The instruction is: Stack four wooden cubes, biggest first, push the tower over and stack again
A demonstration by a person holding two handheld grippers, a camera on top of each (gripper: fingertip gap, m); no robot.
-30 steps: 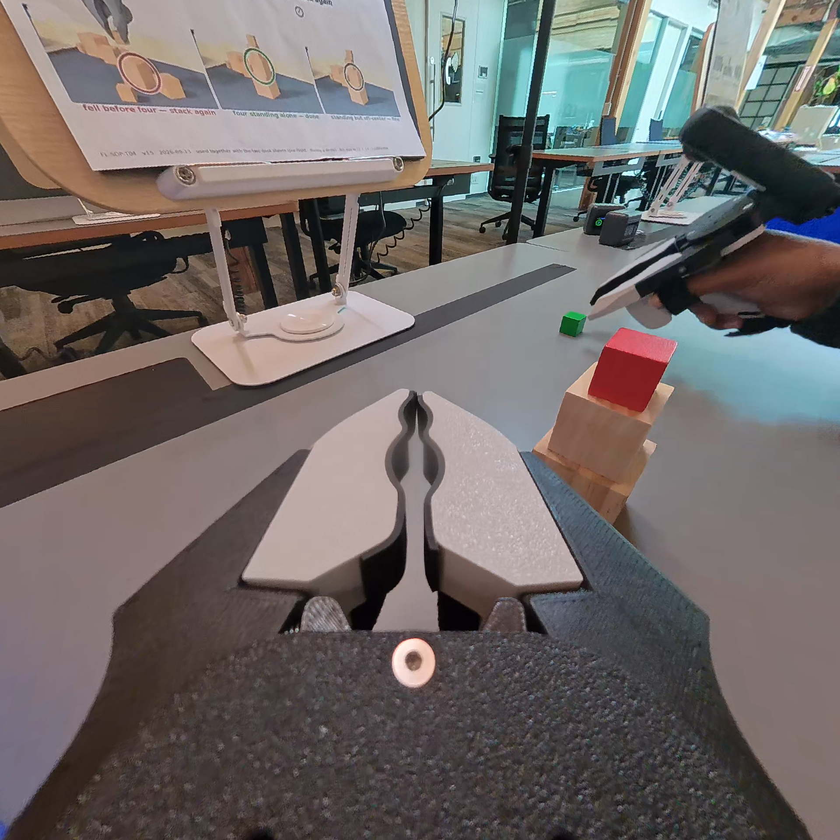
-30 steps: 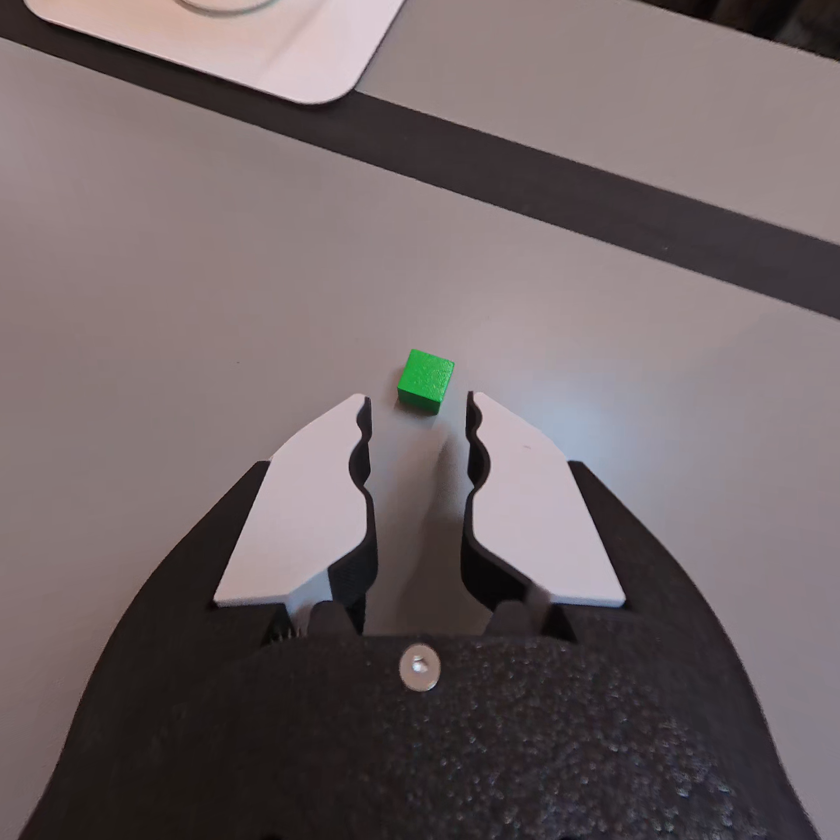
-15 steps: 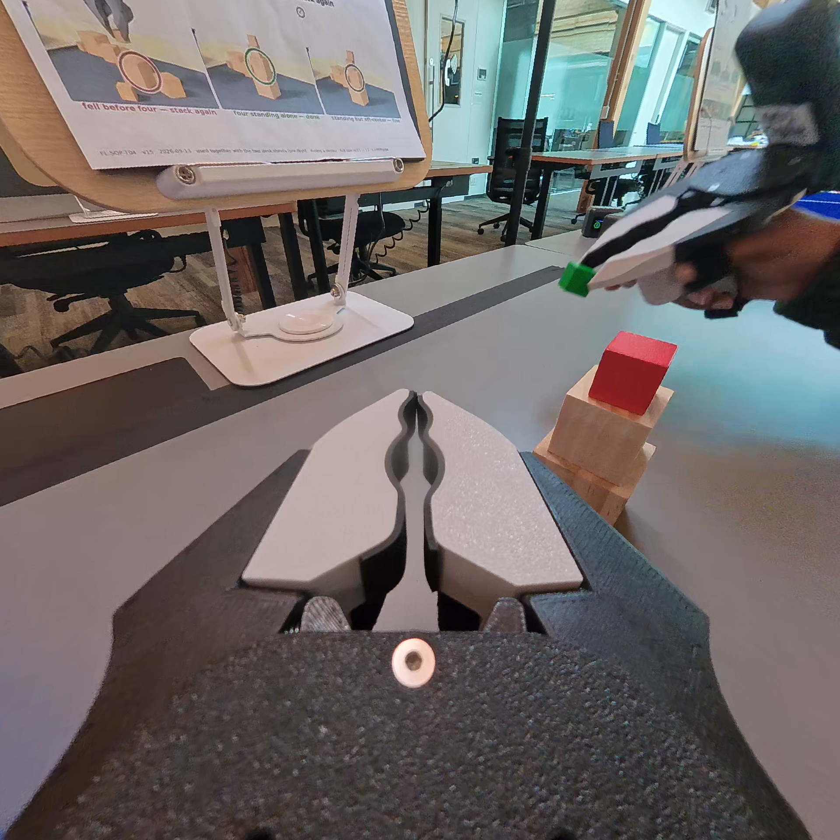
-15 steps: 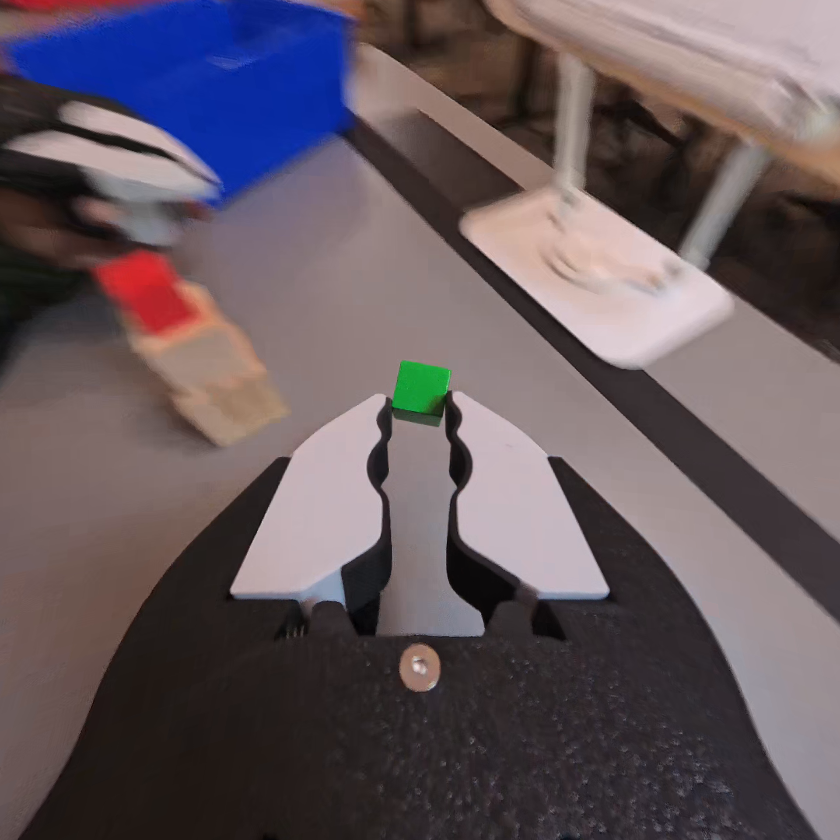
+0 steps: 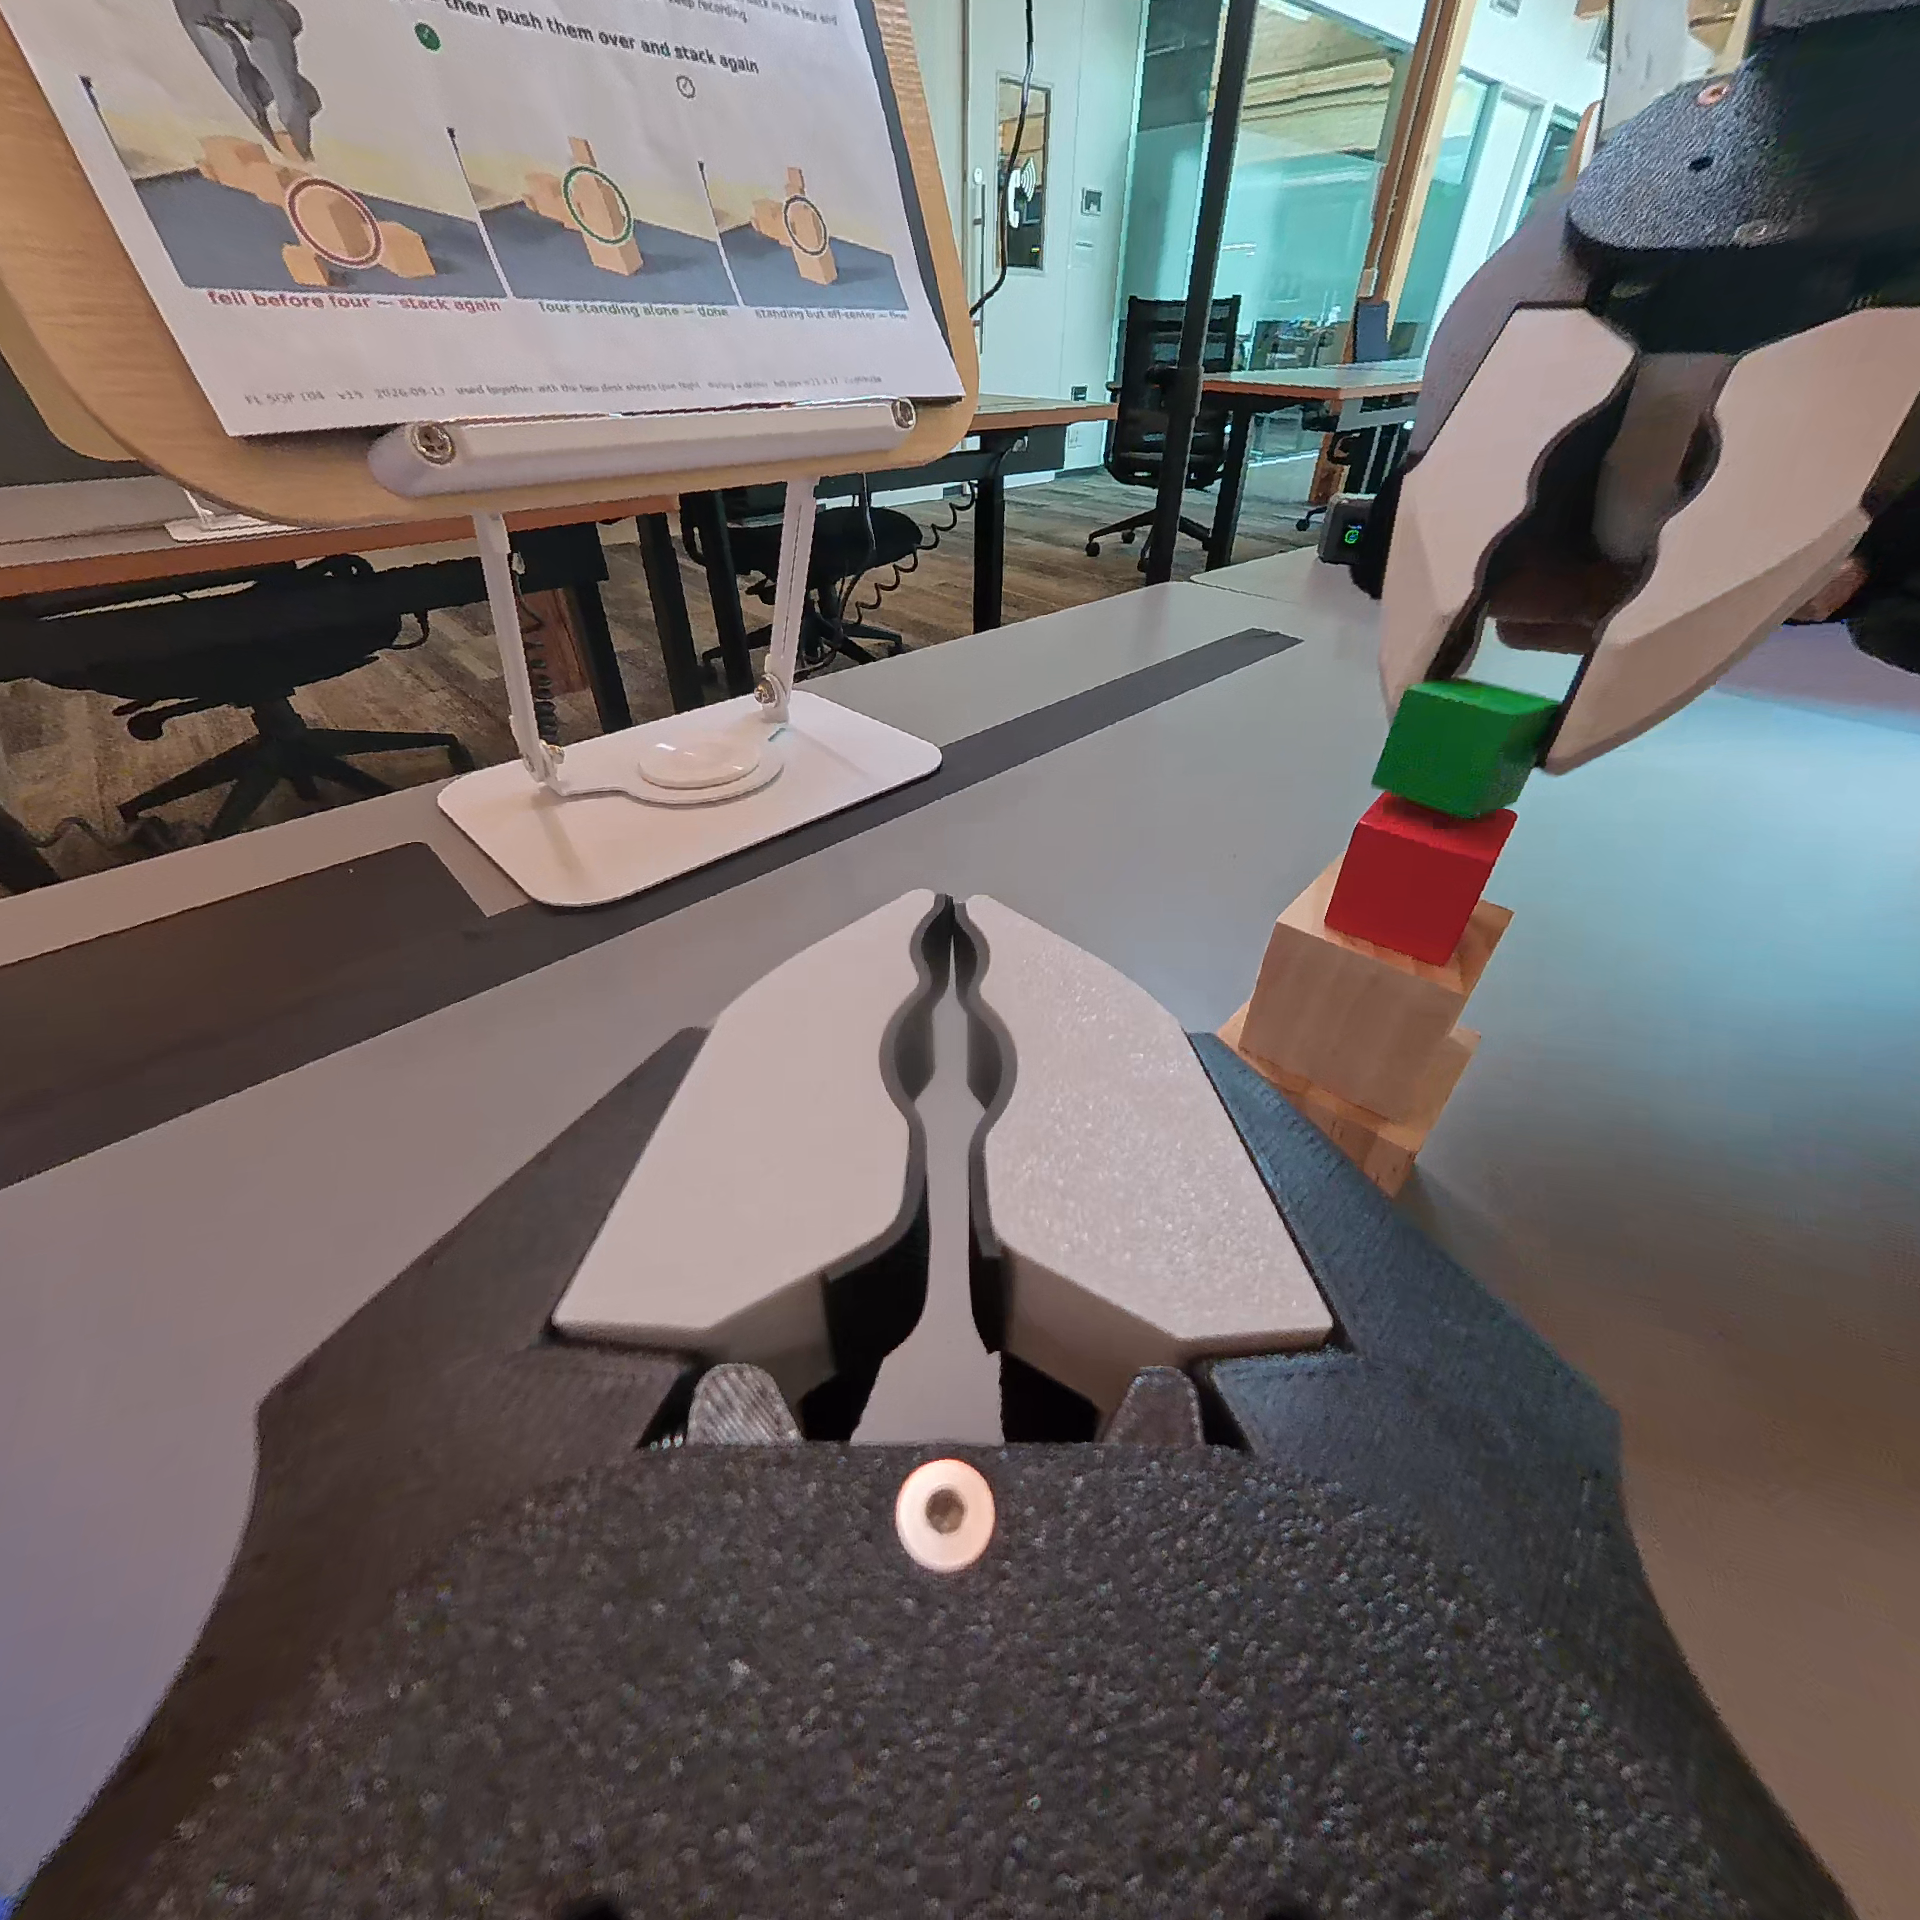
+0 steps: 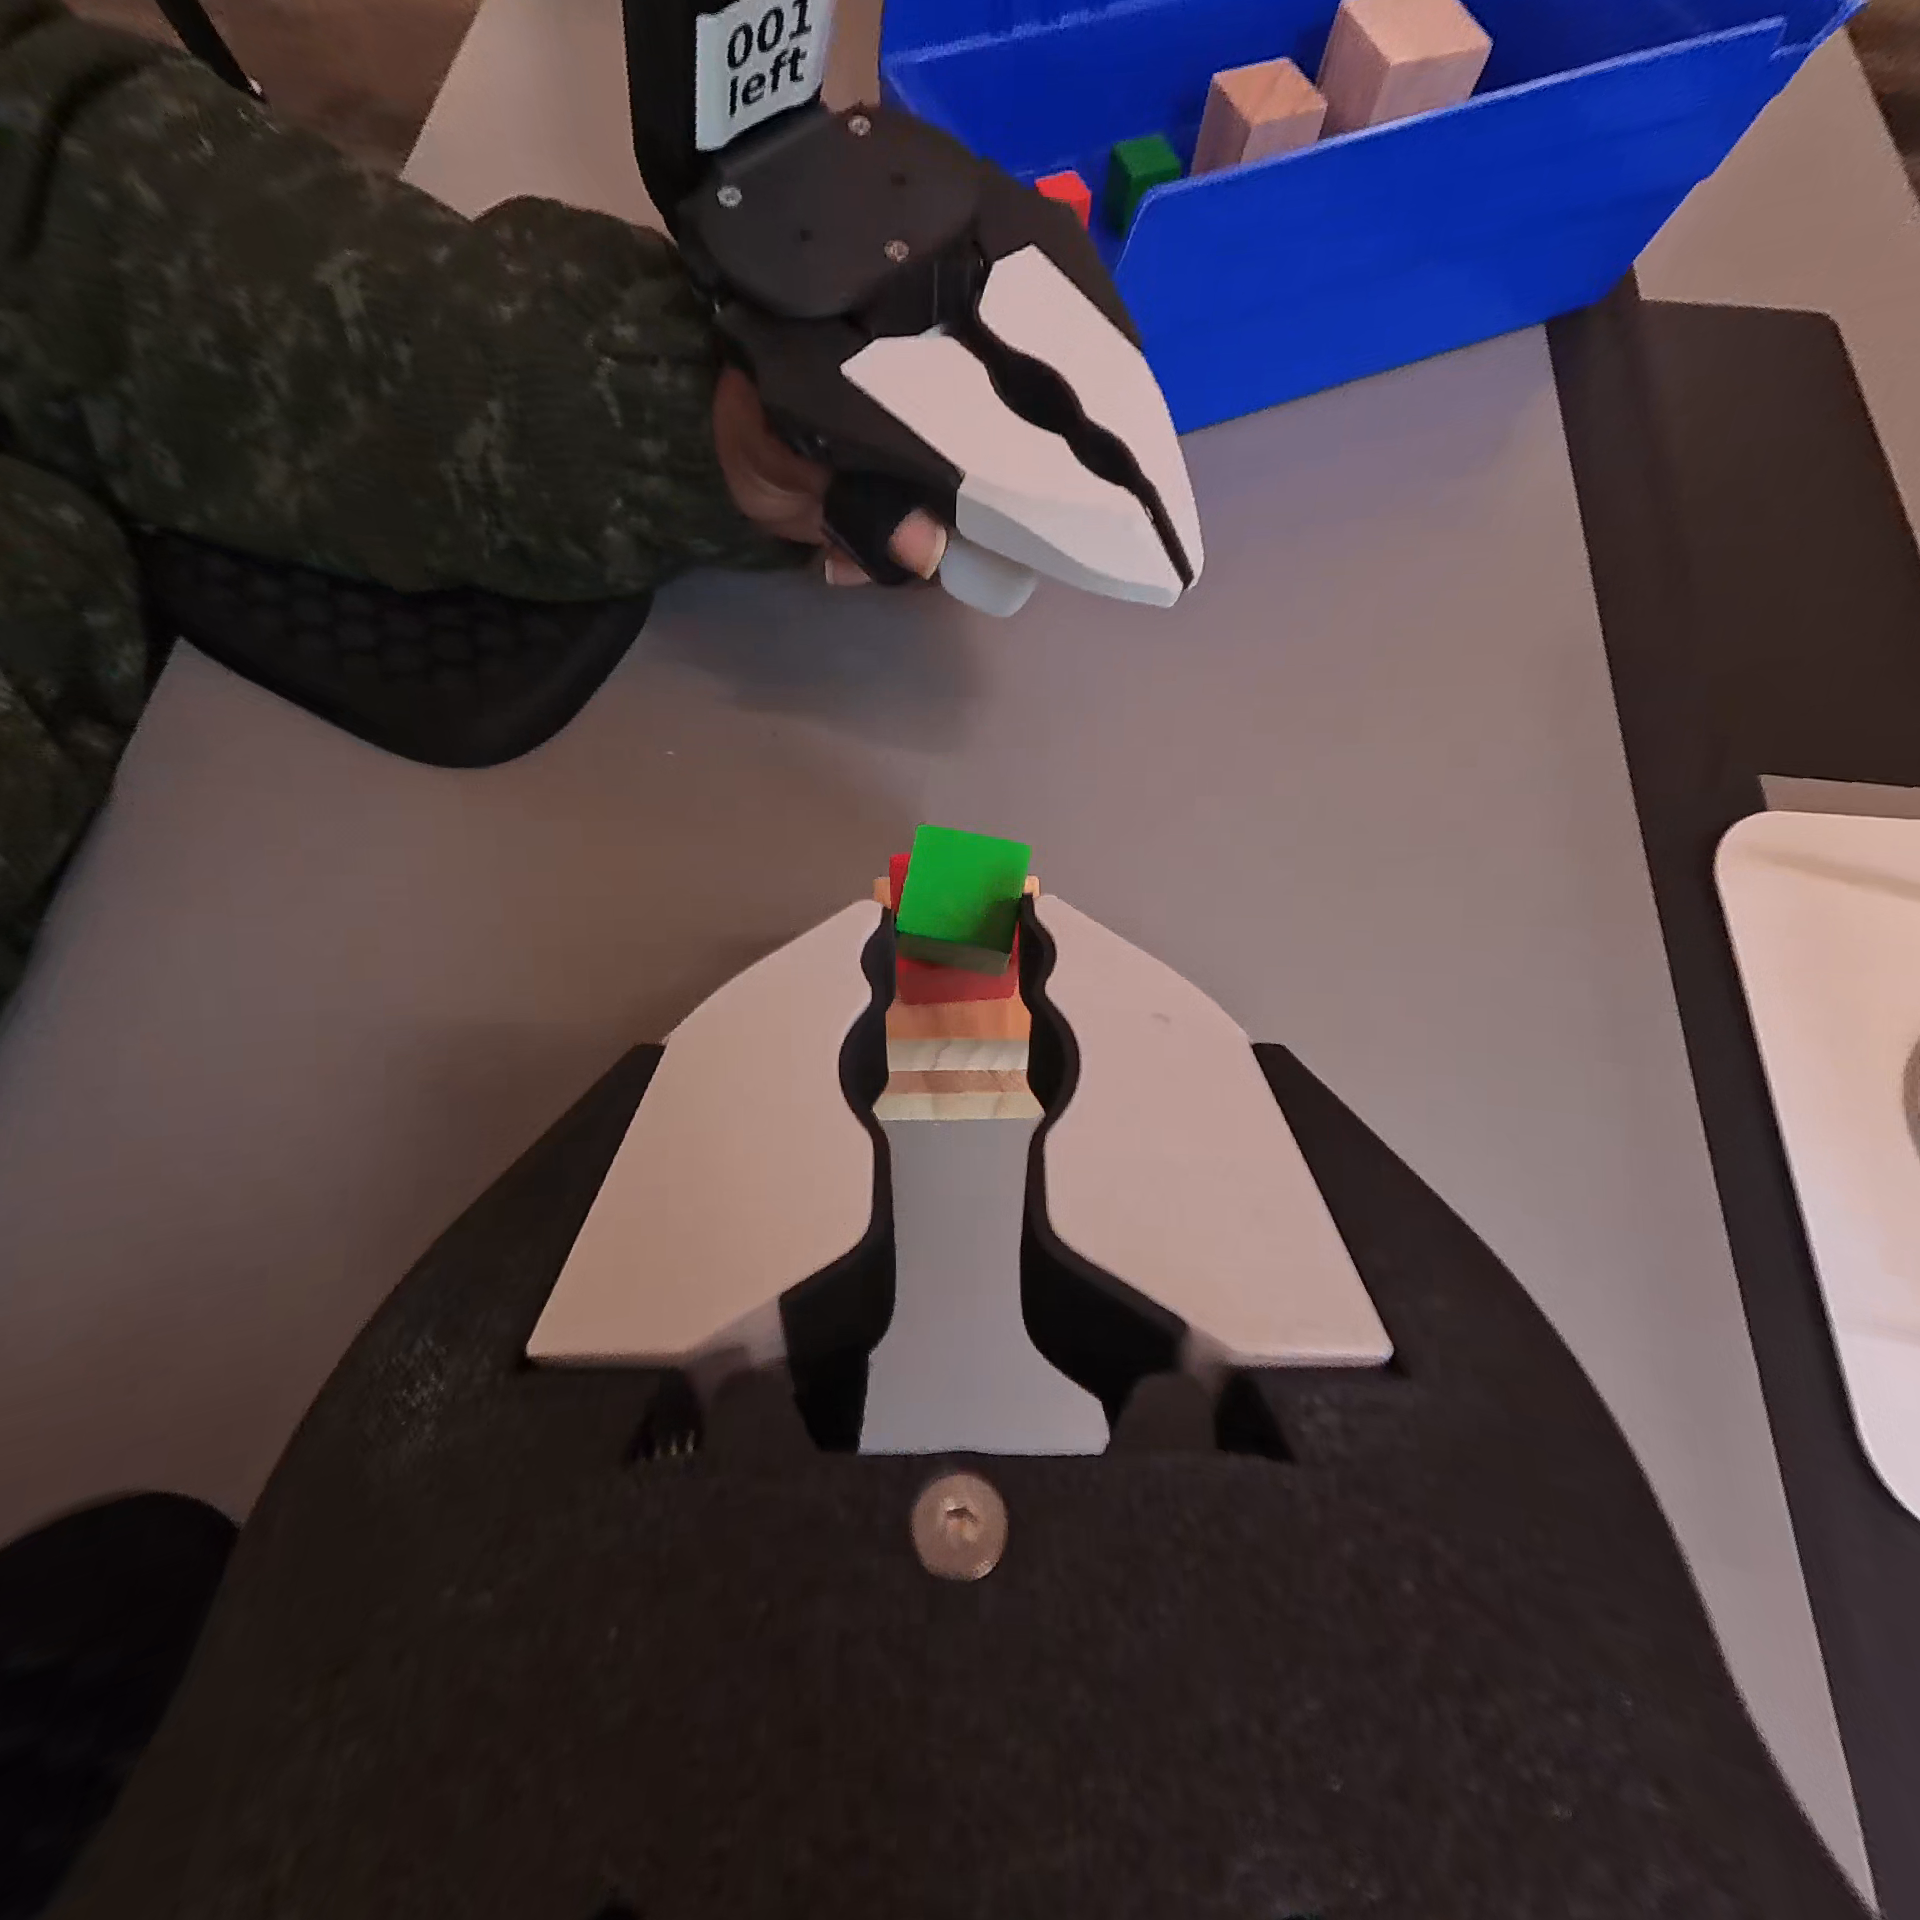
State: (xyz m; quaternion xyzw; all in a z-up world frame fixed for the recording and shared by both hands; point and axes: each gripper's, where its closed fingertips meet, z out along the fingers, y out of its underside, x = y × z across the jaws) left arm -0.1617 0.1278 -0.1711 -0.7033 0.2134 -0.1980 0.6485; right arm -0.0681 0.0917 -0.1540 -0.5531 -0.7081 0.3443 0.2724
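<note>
I am pinching the small green cube by two opposite side faces in my right claw, just above the red cube directly below it; it looks light, rigid and smooth-painted, while my left claw is resting closed and empty.

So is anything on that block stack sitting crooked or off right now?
Yes. The green cube, pinched in the right gripper, sits tilted and twisted on the red cube. The red cube is turned off-square on the wooden blocks, which are themselves staggered. The left gripper is shut and empty.
</note>
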